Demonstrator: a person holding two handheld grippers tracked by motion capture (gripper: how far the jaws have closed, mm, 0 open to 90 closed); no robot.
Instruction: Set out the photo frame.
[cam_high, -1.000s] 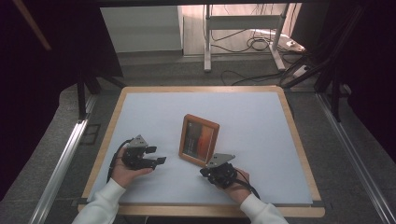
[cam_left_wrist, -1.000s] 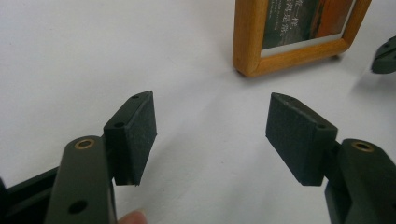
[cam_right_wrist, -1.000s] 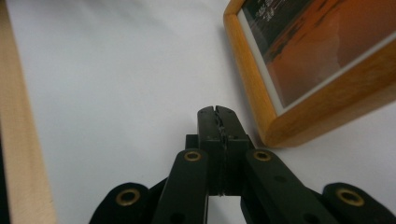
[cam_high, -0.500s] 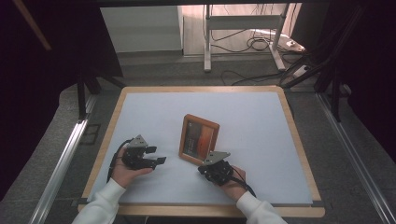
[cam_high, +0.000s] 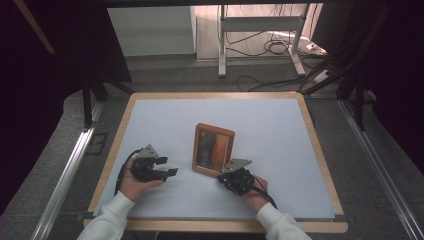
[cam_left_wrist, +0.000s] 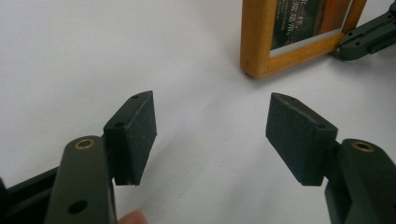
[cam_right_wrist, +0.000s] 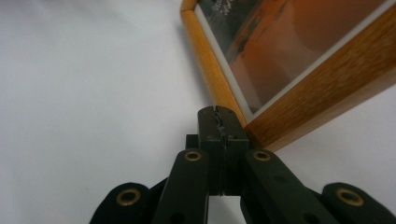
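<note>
The right gripper (cam_high: 231, 178) sits nearest the person, at about five o'clock on the white table (cam_high: 280, 130), its jaws clenched flat together with nothing between them. In the right gripper view the closed tips (cam_right_wrist: 218, 122) touch the near corner of the wooden picture frame (cam_right_wrist: 299, 70), or sit just under its edge; which of the two I cannot tell. Compared with a second ago, this gripper has crept a little toward the frame's near right corner, and the frame looks to be in much the same place, lying or slightly propped near the table's centre (cam_high: 214, 149). That small advance reads as the start of a nudge or a pry at the corner, perhaps to lift the frame's edge or to turn it, so the work is at an early stage.

At seven o'clock the left gripper (cam_high: 167, 171) rests on the table in the person's hand, unchanged in place, its jaws released and wide apart with bare table between the pads (cam_left_wrist: 135, 135). In its own view the frame's near left corner (cam_left_wrist: 261, 46) lies at one o'clock, well apart from it, with the other gripper's tip (cam_left_wrist: 369, 37) just beside the frame's lower edge

Beyond the far edge, at twelve o'clock, stand a metal stand (cam_high: 260, 37) and loose cables (cam_high: 270, 47) on the floor
</note>
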